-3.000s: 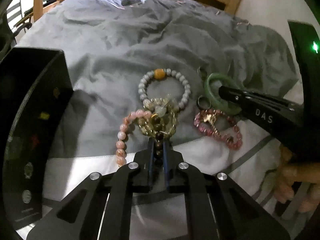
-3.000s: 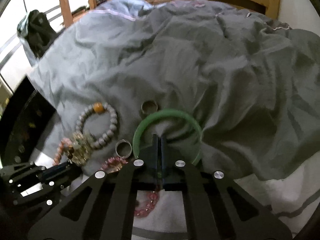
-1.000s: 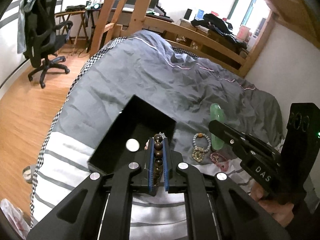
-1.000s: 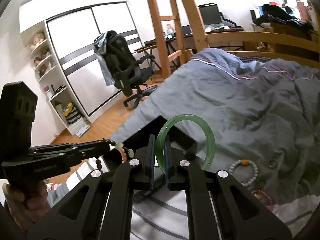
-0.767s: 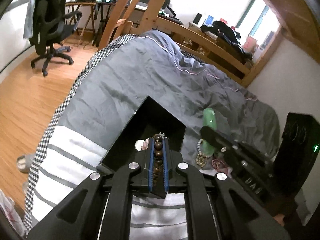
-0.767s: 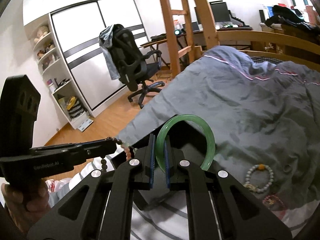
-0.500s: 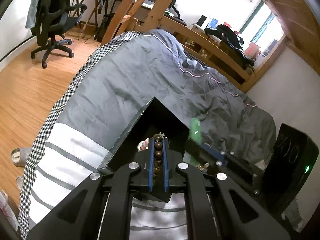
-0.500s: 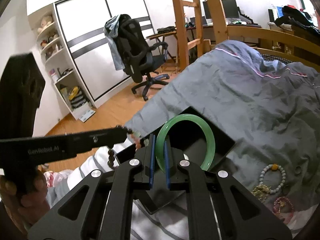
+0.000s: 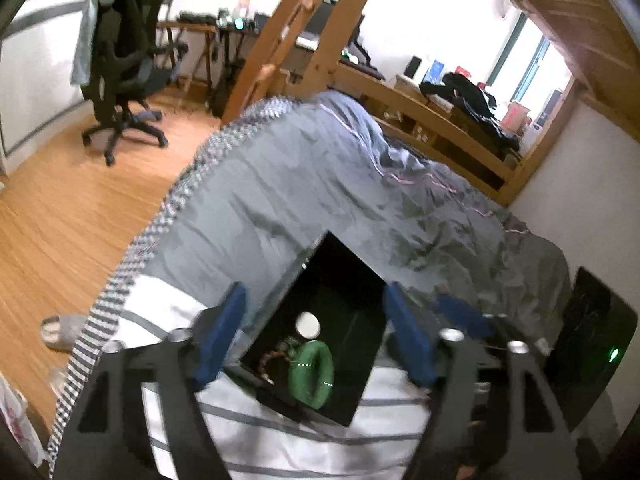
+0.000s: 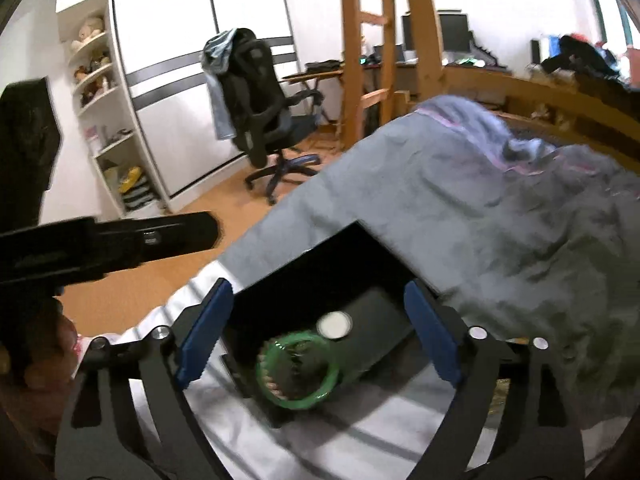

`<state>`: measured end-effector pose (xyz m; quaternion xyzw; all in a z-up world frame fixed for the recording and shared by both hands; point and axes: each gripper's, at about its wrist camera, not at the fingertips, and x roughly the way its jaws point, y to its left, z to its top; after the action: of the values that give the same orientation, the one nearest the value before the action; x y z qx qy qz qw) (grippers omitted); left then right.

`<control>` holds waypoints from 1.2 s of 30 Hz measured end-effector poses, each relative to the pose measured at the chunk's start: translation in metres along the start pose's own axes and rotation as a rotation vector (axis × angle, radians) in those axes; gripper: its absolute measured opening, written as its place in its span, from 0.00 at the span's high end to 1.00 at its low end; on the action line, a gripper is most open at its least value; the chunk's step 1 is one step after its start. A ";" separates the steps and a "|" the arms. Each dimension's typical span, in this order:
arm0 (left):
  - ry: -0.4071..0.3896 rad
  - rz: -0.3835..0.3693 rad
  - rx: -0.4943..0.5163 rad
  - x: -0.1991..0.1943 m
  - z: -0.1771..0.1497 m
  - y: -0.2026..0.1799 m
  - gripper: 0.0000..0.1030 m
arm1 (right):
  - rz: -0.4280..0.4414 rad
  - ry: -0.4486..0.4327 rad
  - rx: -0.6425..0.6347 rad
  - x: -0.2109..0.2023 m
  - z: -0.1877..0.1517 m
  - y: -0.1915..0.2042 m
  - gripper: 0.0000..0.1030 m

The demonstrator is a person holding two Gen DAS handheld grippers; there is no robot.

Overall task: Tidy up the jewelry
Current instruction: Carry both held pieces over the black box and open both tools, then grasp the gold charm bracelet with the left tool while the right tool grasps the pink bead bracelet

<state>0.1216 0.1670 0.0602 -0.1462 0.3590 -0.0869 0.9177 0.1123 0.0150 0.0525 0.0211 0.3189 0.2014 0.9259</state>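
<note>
Two grippers: you hold both above the black box (image 9: 340, 280), and neither grips anything.
Left gripper (image 9: 314, 338): your blue fingers (image 9: 218, 330) stand spread wide, framing the box from above.
Right gripper (image 10: 316, 334): your fingers (image 10: 204, 330) are likewise wide apart, with the box between them.
Green bangle (image 10: 298, 368): it lies inside the box, at the end nearest you.
Beaded bracelet (image 9: 270, 358): it sits in the box just beside the bangle; blur hides its detail.
White disc (image 10: 334, 325): it rests on the box floor, just beyond the bangle.
Box: it sits on the bed where the grey duvet (image 9: 320, 184) meets the white striped sheet (image 9: 280, 432).
</note>
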 end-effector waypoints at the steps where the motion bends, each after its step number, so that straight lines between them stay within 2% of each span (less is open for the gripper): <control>1: -0.014 0.013 0.012 -0.002 0.001 -0.002 0.26 | -0.025 0.002 -0.009 -0.003 0.002 -0.004 0.12; 4: -0.031 0.027 0.036 -0.002 0.002 -0.008 0.11 | -0.099 0.016 -0.033 -0.012 0.004 -0.016 0.09; 8: -0.030 0.012 0.050 0.001 0.000 -0.017 0.07 | -0.168 0.021 -0.030 -0.029 0.005 -0.036 0.04; 13: -0.009 -0.006 0.111 0.008 -0.012 -0.039 0.06 | -0.248 0.016 -0.015 -0.061 0.001 -0.067 0.04; 19: 0.012 -0.043 0.242 0.021 -0.035 -0.084 0.06 | -0.318 0.005 0.047 -0.091 -0.012 -0.105 0.04; 28: 0.075 -0.127 0.448 0.047 -0.080 -0.147 0.06 | -0.353 0.016 0.117 -0.107 -0.045 -0.161 0.04; 30: 0.097 -0.145 0.468 0.056 -0.088 -0.154 0.07 | -0.345 0.024 0.133 -0.106 -0.054 -0.171 0.08; 32: 0.129 -0.157 0.487 0.072 -0.096 -0.162 0.18 | -0.332 0.056 0.118 -0.106 -0.065 -0.175 0.12; 36: 0.194 -0.135 0.507 0.114 -0.104 -0.173 0.30 | -0.291 0.169 0.092 -0.096 -0.094 -0.180 0.32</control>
<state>0.1238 -0.0473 -0.0283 0.0737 0.4014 -0.2488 0.8784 0.0520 -0.1957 0.0033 -0.0002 0.4044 0.0513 0.9131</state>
